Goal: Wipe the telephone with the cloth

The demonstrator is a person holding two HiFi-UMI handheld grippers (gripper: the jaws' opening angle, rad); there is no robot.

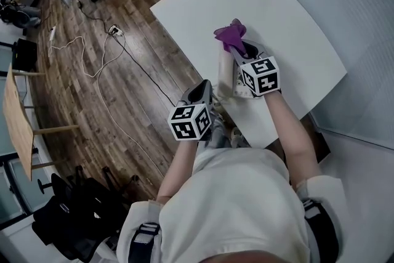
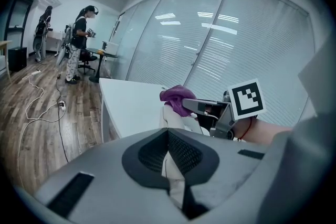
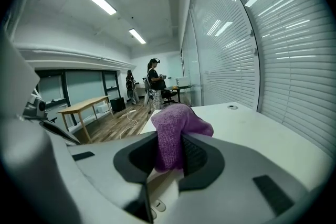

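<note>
The left gripper [image 2: 169, 162] has its jaws pressed together on the lower end of the telephone [image 2: 169, 115], a pale cordless handset that rises out of the pinch towards the other hand. The right gripper [image 3: 170, 157] has its jaws clamped on a bunched fold of the purple cloth [image 3: 176, 126], which bulges past the tips and sits against the upper end of the handset; a numbered key shows just beneath the jaws in the right gripper view. In the head view the telephone [image 1: 225, 74] lies between the two grippers above the near edge of the white table [image 1: 295, 40], with the cloth [image 1: 231, 35] at its far end; whether it rests on the tabletop I cannot tell

The handset looks stiff, light and smooth-shelled, so pinched at one end it will probably tend to pivot or slide under wiping pressure. A hold across its narrow sides low down seems best, leaving the face free. The keys likely give under force, so gentle strokes suit. The cloth is soft and limp and is best held by a thick wad, as here
</note>
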